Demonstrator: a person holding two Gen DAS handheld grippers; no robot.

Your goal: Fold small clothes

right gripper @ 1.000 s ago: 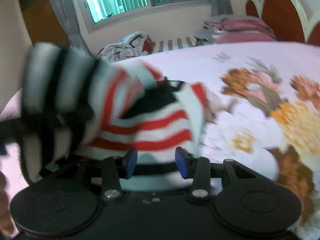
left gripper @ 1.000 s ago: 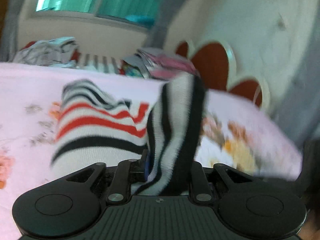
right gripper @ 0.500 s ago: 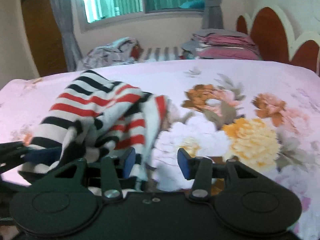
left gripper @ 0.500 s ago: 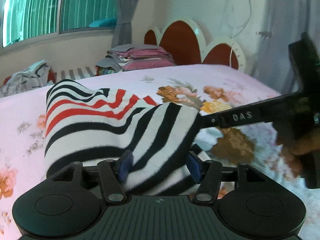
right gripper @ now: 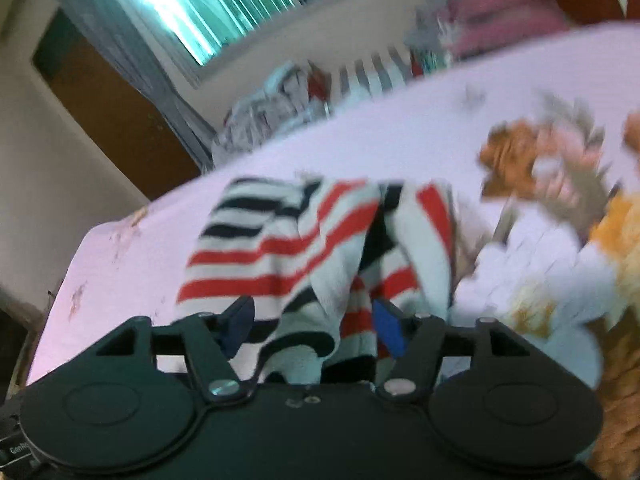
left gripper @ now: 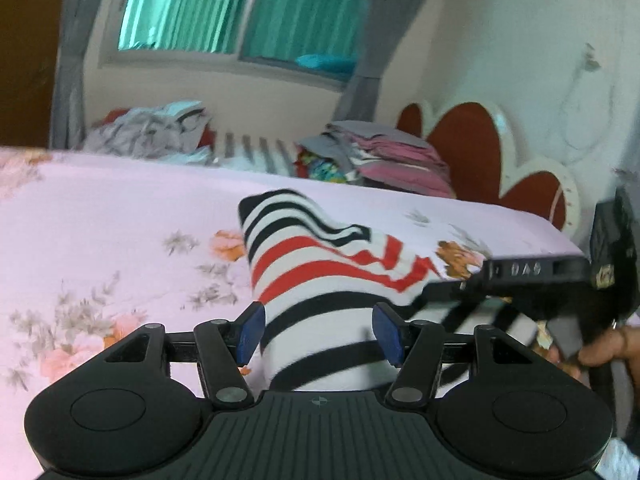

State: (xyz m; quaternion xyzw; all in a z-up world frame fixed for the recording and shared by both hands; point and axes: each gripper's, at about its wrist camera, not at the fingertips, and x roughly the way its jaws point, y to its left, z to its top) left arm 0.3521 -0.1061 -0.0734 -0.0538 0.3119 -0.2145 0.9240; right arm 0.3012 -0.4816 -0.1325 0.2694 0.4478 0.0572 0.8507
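A small knit garment [left gripper: 320, 280] with white, black and red stripes lies bunched on the pink floral bed sheet [left gripper: 100, 240]. My left gripper [left gripper: 318, 334] stands open over its near end; the cloth lies between the blue pads, which do not press on it. One finger [left gripper: 528, 270] of my right gripper reaches in from the right, over the garment's right edge. In the blurred right wrist view, the right gripper [right gripper: 312, 326] has its jaws opening, with folds of the garment [right gripper: 280, 248] loose between them.
At the bed's far side sit a folded stack of clothes [left gripper: 384, 160] and a crumpled pile [left gripper: 152, 132]. A red and white headboard [left gripper: 468, 140] stands at the right. A person's hand [left gripper: 608, 350] holds the right gripper. A floral print [right gripper: 560, 200] covers the sheet's right half.
The left gripper let go of the striped fold it held up and drew back; the garment now lies on the bed. The right jaws widened and its view tilted.
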